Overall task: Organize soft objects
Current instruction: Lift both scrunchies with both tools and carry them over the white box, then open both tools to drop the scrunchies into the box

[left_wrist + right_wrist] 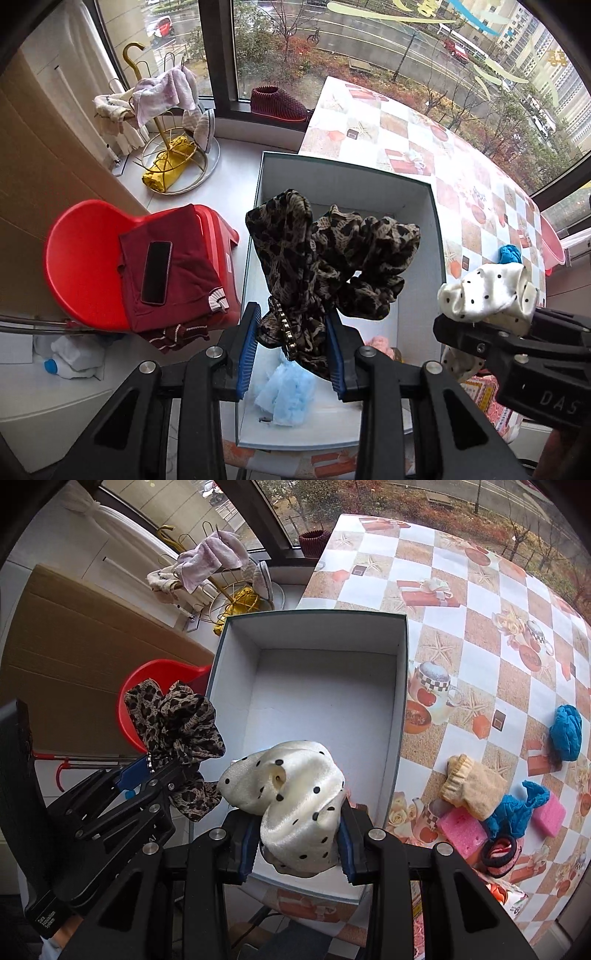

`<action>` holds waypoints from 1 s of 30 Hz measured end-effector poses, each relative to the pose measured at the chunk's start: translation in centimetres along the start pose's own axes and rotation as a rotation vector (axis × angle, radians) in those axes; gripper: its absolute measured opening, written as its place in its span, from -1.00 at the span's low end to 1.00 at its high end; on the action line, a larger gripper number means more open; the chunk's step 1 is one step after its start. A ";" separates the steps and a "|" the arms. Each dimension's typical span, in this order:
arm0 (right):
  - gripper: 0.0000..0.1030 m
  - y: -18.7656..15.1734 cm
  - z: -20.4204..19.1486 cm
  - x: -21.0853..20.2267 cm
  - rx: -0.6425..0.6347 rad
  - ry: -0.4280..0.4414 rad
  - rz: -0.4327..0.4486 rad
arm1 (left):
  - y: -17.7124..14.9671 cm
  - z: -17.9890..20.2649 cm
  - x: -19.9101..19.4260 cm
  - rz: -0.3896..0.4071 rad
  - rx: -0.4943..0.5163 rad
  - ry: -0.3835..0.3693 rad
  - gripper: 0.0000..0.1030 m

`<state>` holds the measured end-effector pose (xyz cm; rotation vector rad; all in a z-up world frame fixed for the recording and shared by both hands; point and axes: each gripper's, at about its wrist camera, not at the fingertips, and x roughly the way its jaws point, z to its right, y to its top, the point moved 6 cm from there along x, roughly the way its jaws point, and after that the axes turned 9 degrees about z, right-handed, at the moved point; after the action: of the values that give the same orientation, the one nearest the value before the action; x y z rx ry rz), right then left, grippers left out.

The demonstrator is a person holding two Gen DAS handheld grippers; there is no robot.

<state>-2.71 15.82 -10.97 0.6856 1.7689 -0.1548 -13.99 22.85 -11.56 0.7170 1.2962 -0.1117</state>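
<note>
— So what do the two grippers hold?
— Left gripper: jaws clamped on the leopard scrunchie. Right gripper: jaws clamped on the dotted white scrunchie.
— Where?
— Both above the white box on the surface.

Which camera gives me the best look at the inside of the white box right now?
The right wrist view. It looks down into the white box and shows most of its floor bare, with only the polka-dot scrunchie hanging over the near end. In the left wrist view the leopard scrunchie covers much of the box.
</note>
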 end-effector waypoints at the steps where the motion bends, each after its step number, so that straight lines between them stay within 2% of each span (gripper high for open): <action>1: -0.28 0.5 0.2 0.4 0.006 -0.006 0.001 | 0.4 0.1 0.4 -0.002 0.004 0.003 -0.30; 8: -0.28 3.8 1.6 2.4 0.053 -0.025 0.012 | 3.0 0.7 3.1 -0.007 0.014 0.025 -0.30; 12: -0.28 5.2 2.2 3.4 0.029 -0.067 0.017 | 4.0 0.8 4.8 -0.033 -0.003 0.022 -0.30; 30: -0.28 6.9 3.9 5.7 0.083 -0.052 0.018 | 4.5 1.2 7.7 -0.084 0.002 0.035 -0.30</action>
<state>3.30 21.87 -15.75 0.7508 1.7132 -0.2335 -8.59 28.13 -16.48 0.6695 1.3597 -0.1693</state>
